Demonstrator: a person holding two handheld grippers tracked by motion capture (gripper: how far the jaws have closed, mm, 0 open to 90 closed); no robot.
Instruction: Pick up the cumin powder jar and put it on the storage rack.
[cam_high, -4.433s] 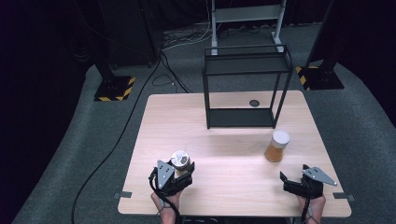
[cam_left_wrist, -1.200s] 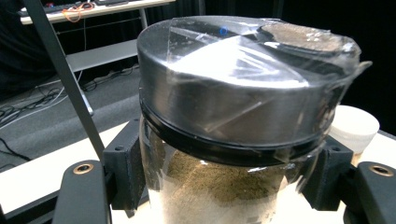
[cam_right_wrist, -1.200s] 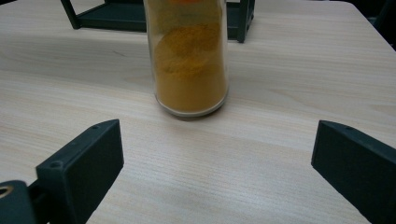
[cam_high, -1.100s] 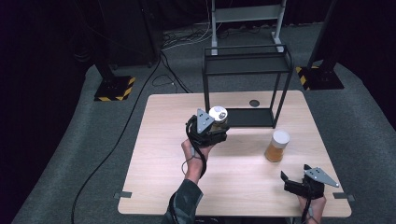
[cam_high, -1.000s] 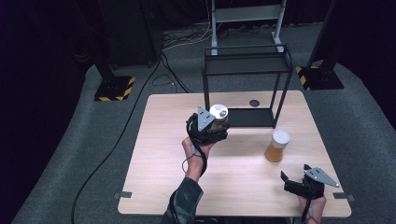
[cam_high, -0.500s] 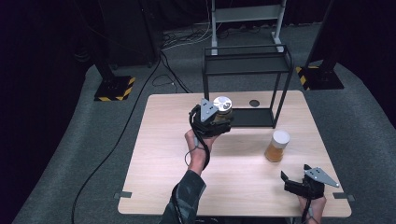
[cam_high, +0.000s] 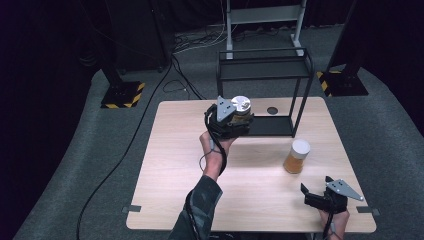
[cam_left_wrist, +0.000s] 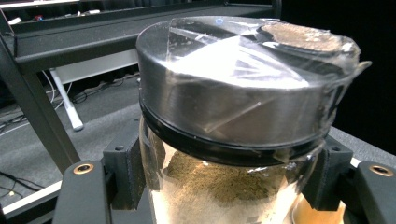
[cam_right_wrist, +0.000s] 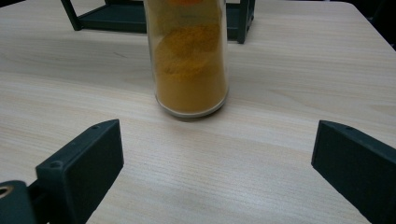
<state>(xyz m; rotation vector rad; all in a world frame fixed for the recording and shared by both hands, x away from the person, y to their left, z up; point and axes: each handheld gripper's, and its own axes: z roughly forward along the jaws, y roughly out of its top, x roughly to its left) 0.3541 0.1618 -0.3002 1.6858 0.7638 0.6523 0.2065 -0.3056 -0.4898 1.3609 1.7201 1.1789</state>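
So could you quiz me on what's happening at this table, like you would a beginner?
1. True or false: the left gripper is shut on a silver-lidded jar.
2. What colour is the powder in the jar standing on the table?
3. Are the right gripper jaws open or shut?

Key: 1 true. 2 orange. 3 open, with nothing between them; the orange jar stands apart, ahead of them.

— What's around the table?
— I see grey carpet floor (cam_high: 395, 115), black cables (cam_high: 125, 150), two yellow-and-black striped stand bases (cam_high: 121, 95).
— Lighting?
— Dim, dark edges; a pale metal stand (cam_high: 262, 15) behind.
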